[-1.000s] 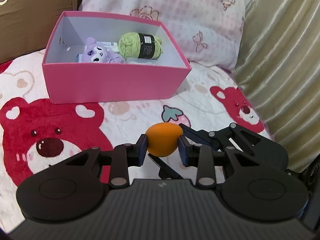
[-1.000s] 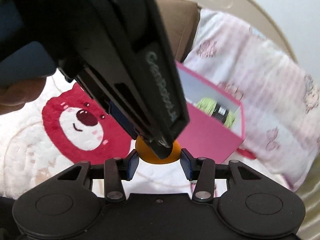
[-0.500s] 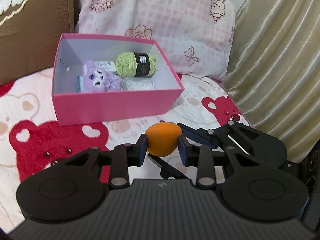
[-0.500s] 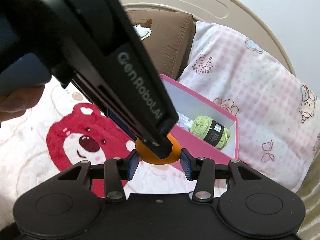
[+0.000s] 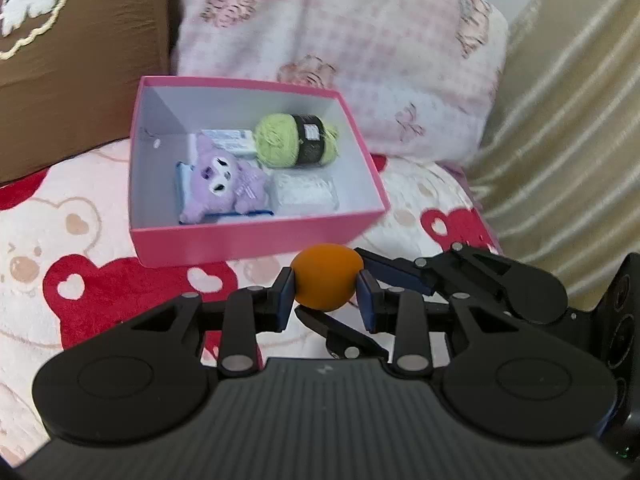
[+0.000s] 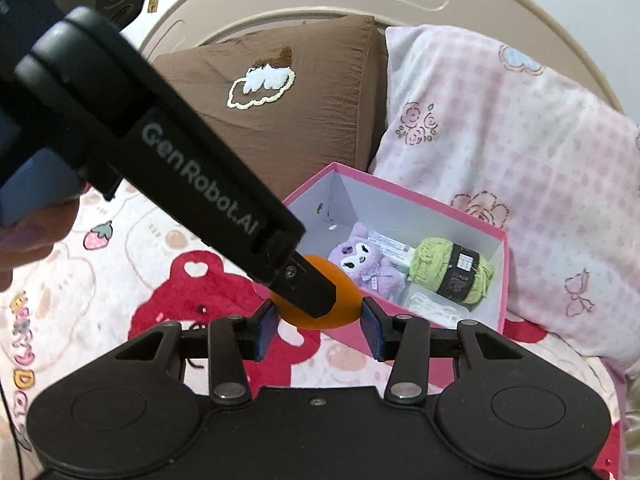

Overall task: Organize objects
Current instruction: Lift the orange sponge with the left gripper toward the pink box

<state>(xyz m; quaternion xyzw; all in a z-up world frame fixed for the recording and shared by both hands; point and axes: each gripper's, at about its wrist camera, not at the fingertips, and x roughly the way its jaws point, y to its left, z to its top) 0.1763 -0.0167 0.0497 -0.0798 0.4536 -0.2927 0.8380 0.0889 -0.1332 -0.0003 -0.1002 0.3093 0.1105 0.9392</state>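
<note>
While the left gripper point(image 5: 326, 294) clamps the orange ball point(image 5: 326, 276) just in front of the pink box point(image 5: 256, 236), the right gripper point(image 6: 318, 326) brackets the same ball from the side; whether its pads press it I cannot tell. Inside the box lie a purple plush point(image 5: 220, 178), green yarn point(image 5: 296, 140) and white packets point(image 5: 304, 194).

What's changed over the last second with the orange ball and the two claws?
Both claws rose together, carrying the orange ball up off the bedspread, so the pink box now shows more of its inside. No grip changed: the left claw stays clamped on the ball, and the right claw still brackets it. The box contents have not shifted.
</note>
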